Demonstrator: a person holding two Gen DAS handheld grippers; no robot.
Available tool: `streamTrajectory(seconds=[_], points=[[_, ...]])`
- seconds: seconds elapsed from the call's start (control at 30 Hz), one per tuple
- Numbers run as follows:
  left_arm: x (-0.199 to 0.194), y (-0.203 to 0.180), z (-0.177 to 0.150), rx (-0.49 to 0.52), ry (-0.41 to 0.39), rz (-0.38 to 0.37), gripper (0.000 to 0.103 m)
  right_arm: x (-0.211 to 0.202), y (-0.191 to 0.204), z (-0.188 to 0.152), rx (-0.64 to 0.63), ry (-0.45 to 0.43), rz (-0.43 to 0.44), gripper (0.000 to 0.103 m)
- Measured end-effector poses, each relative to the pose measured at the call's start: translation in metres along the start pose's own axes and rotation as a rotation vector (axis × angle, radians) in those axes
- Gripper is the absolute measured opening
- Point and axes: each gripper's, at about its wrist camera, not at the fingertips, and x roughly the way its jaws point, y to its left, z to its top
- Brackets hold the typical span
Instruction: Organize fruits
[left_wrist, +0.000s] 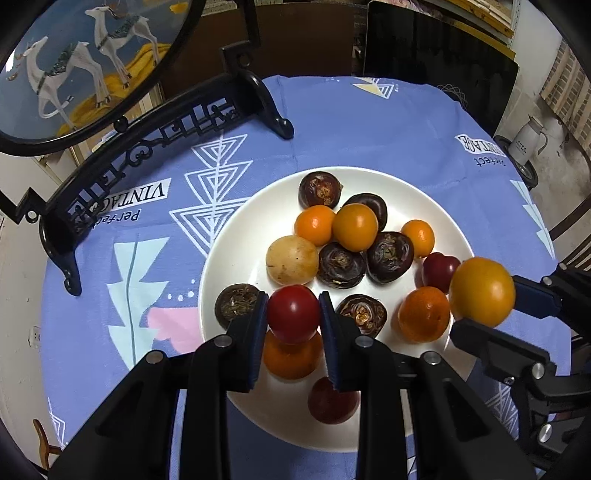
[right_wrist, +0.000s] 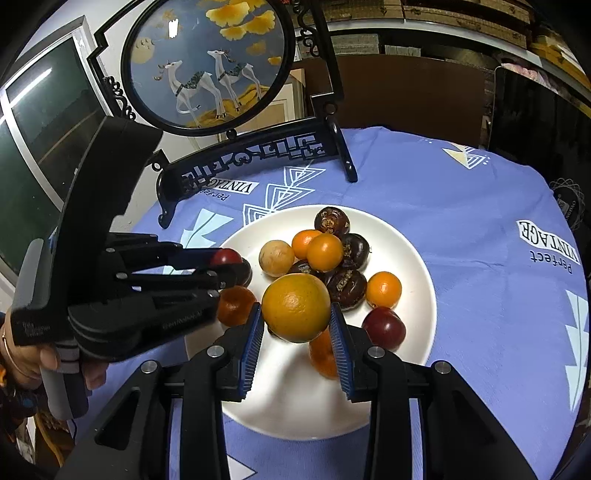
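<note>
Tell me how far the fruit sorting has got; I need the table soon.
Done: about a dozen fruits already lie on the white plate. In hand: the left gripper grips a red fruit, the right gripper an orange fruit, both over the plate. Left: setting these two down. No fruit shows on the blue cloth.
</note>
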Motion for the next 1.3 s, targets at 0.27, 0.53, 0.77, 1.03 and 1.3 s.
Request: streamTrajectory(seconds=[0.27,0.53,0.77,1.03,1.3], points=[[0.009,-0.001,0.004,0.013,-0.002,0.032,0.027,0.013,-0.007,0.004,0.01,0.008,-0.003,0.036],[0.013,-0.004,0.005,0.021,0.003,0.036,0.027,0.018,-0.012,0.009,0.02,0.004,-0.005,0.036],[0.013,-0.002,0.004,0.016,-0.001,0.043,0.049,0.021,-0.014,0.013,0.018,0.016,-0.024,0.063],[-0.02,0.001,0.005,-0.01,-0.12,0.126,0.086,-0.027,-0.011,0.019,0.016,-0.128,-0.039,0.069],[-0.069,0.001,-0.009,-0.023,-0.237,0.135,0.097,-0.087,-0.001,-0.007,-0.009,-0.239,-0.089,0.086]])
